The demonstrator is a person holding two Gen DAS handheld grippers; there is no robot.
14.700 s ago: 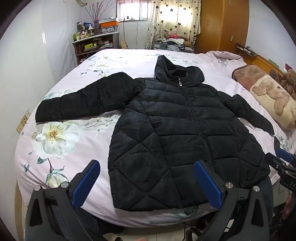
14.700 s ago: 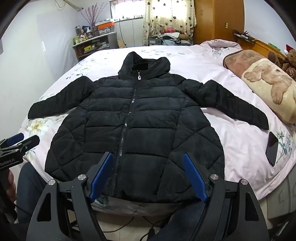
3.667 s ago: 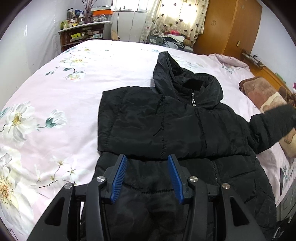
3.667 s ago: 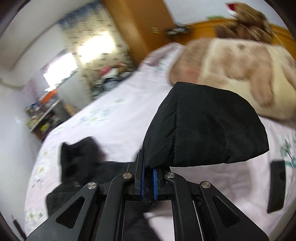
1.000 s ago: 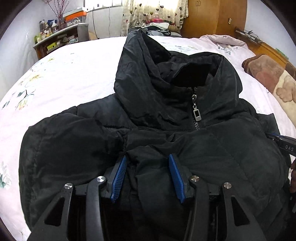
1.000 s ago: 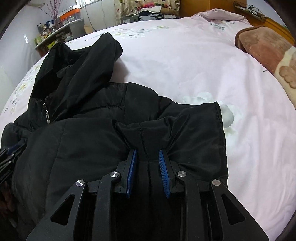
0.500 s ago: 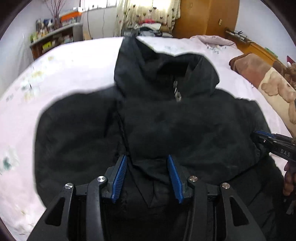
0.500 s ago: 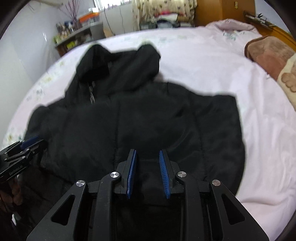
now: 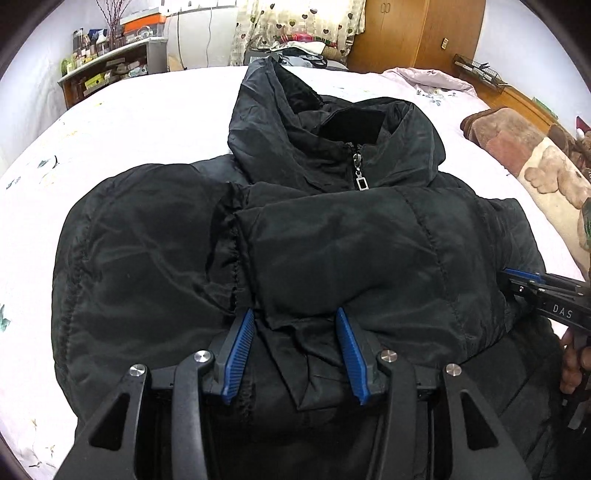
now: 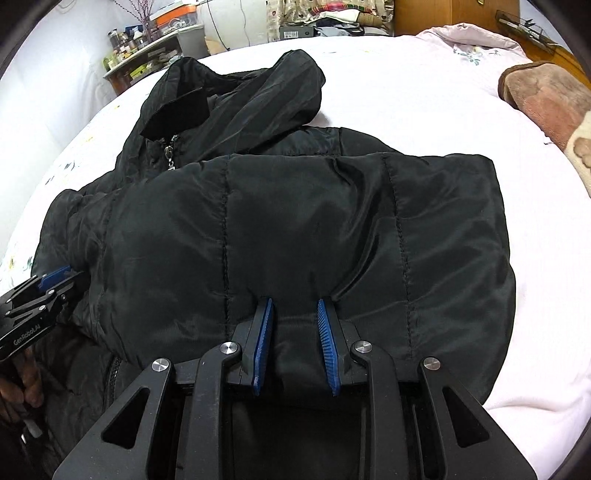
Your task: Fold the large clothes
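A black hooded puffer jacket [image 9: 332, 251] lies front-up on the bed, both sleeves folded across its chest, hood and zipper pull [image 9: 360, 182] at the far end. It fills the right wrist view [image 10: 295, 221] too. My left gripper [image 9: 295, 325] is part-closed on a bunched fold at the jacket's left side. My right gripper [image 10: 295, 306] is part-closed on a fold at the jacket's right side. Each gripper shows at the edge of the other's view: the right one [image 9: 517, 275], the left one [image 10: 55, 275].
The bed has a pale pink floral sheet [image 9: 129, 122]. A brown and cream bear blanket [image 9: 535, 162] lies at the right edge. A cluttered shelf [image 9: 107, 70], curtains and a wooden wardrobe [image 9: 417, 33] stand beyond the bed.
Both grippers, holding the jacket folds, have pulled back a little toward me. The view has steadied and the jacket's upper part lies flatter on the bed.
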